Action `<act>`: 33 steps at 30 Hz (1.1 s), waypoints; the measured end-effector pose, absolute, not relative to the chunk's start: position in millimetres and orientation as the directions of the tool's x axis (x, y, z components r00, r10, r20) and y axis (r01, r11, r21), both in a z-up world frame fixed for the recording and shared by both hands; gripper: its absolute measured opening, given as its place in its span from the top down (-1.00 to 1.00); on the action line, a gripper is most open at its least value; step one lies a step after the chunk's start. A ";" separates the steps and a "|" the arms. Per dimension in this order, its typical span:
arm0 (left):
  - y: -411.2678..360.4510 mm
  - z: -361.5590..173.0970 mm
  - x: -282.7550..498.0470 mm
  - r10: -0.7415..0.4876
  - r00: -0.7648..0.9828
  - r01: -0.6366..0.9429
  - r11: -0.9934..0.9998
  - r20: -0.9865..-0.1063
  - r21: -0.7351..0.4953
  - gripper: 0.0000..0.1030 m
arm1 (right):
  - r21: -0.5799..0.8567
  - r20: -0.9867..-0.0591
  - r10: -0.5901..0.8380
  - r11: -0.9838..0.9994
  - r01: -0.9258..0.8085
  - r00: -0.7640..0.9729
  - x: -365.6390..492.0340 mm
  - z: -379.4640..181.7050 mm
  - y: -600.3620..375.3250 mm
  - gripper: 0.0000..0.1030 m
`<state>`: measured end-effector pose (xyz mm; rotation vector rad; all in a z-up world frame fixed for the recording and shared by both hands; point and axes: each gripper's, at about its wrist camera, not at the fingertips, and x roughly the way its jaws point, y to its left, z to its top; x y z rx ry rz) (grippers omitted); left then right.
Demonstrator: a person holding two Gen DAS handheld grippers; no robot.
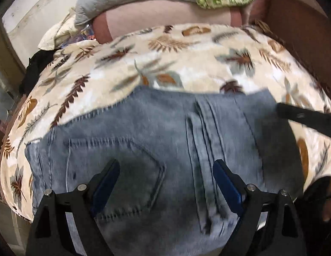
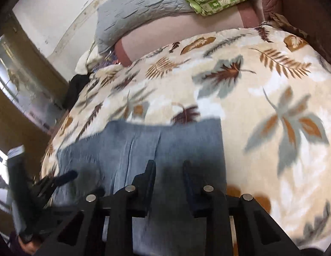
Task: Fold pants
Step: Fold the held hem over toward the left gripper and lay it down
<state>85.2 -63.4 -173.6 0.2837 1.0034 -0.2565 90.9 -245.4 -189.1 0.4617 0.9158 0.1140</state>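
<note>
Overhead, both tongs (image 1: pixel 166 170) (image 2: pixel 168 170) angled steeply down at jeans (image 1: pixel 144 128).

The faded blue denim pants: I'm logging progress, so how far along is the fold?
Done: the faded blue denim pants lie folded compactly, back pocket up, on the cream leaf-print blanket. In hand: nothing; left gripper and right gripper hover open above them. Left: possibly another fold or smoothing.

Thing: faded light-blue denim pants (image 1: pixel 157 140), which I see folded into a broad flat block.
Details: stitched back pocket facing up on the left, seams running near-to-far beside it.
Place: on my near side, far edge straight.
</note>
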 end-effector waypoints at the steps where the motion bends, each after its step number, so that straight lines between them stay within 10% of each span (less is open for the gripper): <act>1: -67.7 -173.3 90.4 -0.082 0.521 0.339 0.934 -0.850 0.117 -0.74 | 0.423 -0.750 0.280 0.900 0.109 0.599 98.5 -193.9 -246.4 0.45; 17: -74.6 -191.3 73.5 -0.055 0.528 0.371 0.912 -0.847 0.172 -0.74 | 0.432 -0.774 0.287 0.891 0.139 0.564 32.8 -229.3 -251.8 0.41; 33: -72.0 -215.9 61.7 0.022 0.558 0.350 0.900 -0.830 0.260 -0.90 | 0.531 -0.613 0.350 0.846 0.041 0.709 -17.4 -245.0 -264.8 0.41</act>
